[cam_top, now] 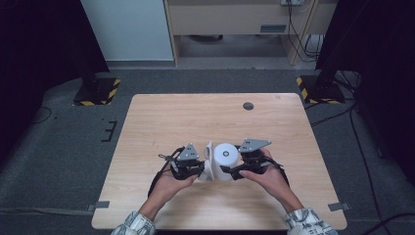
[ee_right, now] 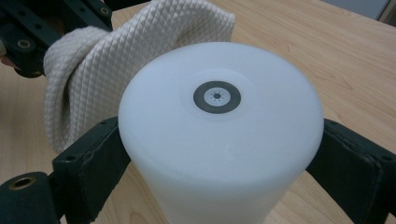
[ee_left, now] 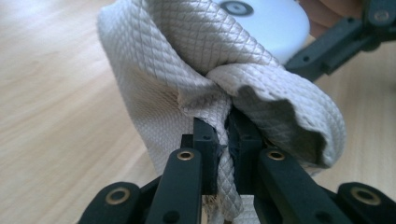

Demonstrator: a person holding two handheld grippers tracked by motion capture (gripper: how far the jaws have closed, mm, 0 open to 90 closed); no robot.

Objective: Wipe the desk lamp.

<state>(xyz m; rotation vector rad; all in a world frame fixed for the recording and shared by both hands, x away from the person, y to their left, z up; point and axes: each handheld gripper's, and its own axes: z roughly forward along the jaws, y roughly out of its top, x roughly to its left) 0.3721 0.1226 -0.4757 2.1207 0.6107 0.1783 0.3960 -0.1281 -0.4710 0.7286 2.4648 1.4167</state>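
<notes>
The white cylinder (ee_right: 219,135) stands upright on the wooden table (cam_top: 205,117), near the person's edge and about midway along it. The right gripper (cam_top: 234,170) has its jaws spread wide around the cylinder, one pad on each side of the body just below the top rim; in the right gripper view both pads lie against the wall, so the cylinder is held between them. On the flat top of the cylinder sits a small round grey ring with a lighter centre and tiny dots (ee_right: 217,97); no writing or brand can be read on it.

Just beside the cylinder, on the side of the left gripper (cam_top: 199,169), is a white quilted cloth (ee_left: 187,70). The left gripper's jaws are nearly together and pinch a fold of this cloth between their tips; the cloth rises above the fingers (ee_left: 205,140) and bunches toward the cylinder, touching or almost touching its side. The cloth bears a diamond weave and no label that can be seen.

The two grippers face each other across the cylinder.
</notes>
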